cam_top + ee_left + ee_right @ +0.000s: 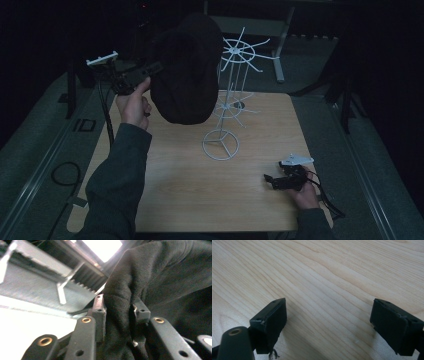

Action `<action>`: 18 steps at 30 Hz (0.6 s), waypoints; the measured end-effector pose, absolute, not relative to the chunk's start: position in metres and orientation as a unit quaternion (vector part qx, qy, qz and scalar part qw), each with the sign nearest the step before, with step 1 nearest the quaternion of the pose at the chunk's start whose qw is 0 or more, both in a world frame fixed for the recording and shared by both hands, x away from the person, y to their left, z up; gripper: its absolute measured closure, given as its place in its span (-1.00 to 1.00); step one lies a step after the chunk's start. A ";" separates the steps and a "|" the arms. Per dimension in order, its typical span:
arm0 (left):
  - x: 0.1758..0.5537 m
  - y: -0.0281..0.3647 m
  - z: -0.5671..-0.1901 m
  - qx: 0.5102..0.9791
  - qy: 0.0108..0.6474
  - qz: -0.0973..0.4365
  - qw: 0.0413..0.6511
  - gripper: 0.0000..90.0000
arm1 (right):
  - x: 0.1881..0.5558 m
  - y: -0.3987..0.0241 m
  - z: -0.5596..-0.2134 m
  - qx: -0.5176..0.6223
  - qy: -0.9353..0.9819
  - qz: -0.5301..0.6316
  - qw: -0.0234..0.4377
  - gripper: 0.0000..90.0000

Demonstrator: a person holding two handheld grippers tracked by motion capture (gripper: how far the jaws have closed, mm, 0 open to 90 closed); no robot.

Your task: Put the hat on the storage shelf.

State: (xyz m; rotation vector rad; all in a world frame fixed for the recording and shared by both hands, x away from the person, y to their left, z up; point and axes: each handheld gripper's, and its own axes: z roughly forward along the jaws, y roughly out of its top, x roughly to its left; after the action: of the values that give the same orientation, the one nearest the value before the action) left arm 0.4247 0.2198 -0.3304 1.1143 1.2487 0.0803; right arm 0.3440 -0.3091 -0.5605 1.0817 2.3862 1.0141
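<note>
Left gripper point(150, 70) raised, jaws pinching black hat point(186, 70), apparently beside white wire rack point(231, 95), right gripper point(270, 180) low on table point(200, 185), jaws wide

Pale wood-grain surface point(190, 185) with rounded corners, white wire rack point(221, 144) standing by its ring base near the middle, right claw point(269, 180) resting low at its right near edge

Black hat point(186, 70), white wire rack point(227, 95), pale wood table point(200, 185).
</note>
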 end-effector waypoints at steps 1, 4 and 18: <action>0.426 0.221 -0.334 0.496 0.560 0.035 0.663 0.52 | 0.344 -0.309 -0.561 0.379 0.838 0.356 0.166 -0.70; 0.430 0.224 -0.344 0.492 0.562 0.021 0.664 0.47 | 0.344 -0.309 -0.561 0.379 0.838 0.356 0.166 -0.69; 0.438 0.217 -0.348 0.522 0.554 0.010 0.648 0.06 | 0.344 -0.309 -0.561 0.380 0.838 0.356 0.166 -0.69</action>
State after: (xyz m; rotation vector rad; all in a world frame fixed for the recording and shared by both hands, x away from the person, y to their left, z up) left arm 0.4377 0.2174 -0.3480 1.1874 1.2598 0.0223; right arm 0.3440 -0.3091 -0.5605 1.0813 2.3862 1.0136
